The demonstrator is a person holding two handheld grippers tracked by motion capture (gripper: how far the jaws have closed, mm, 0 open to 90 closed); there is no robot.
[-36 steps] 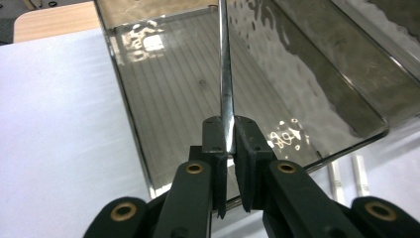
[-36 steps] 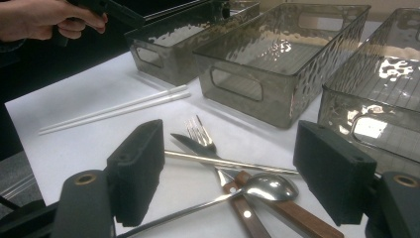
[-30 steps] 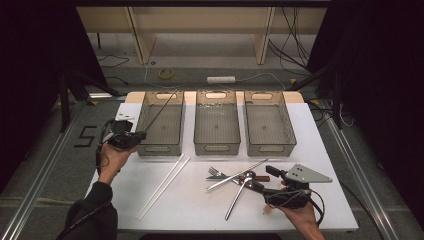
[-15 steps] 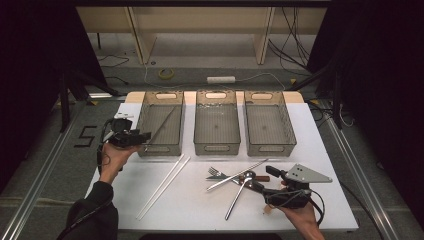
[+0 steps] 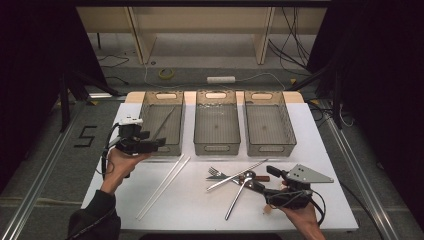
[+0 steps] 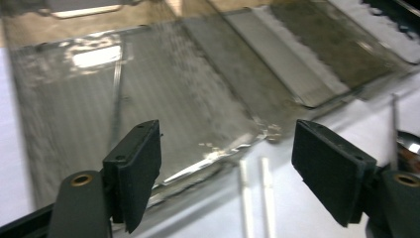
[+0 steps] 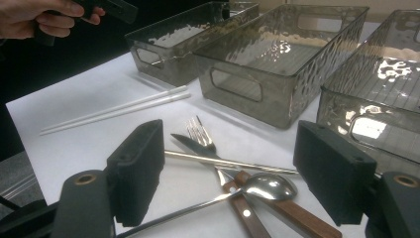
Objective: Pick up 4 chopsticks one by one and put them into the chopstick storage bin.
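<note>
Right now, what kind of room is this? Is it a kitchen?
Probably not a kitchen; it looks like a lab or recording workshop. A white table sits among dark curtains, loose cables trail on the floor, and a number five is taped beside a metal rail.

Smoky grey translucent bins [image 5: 216,125]; white chopsticks [image 5: 164,186]; silver spoon [image 7: 270,186]; white table [image 5: 320,150].
</note>
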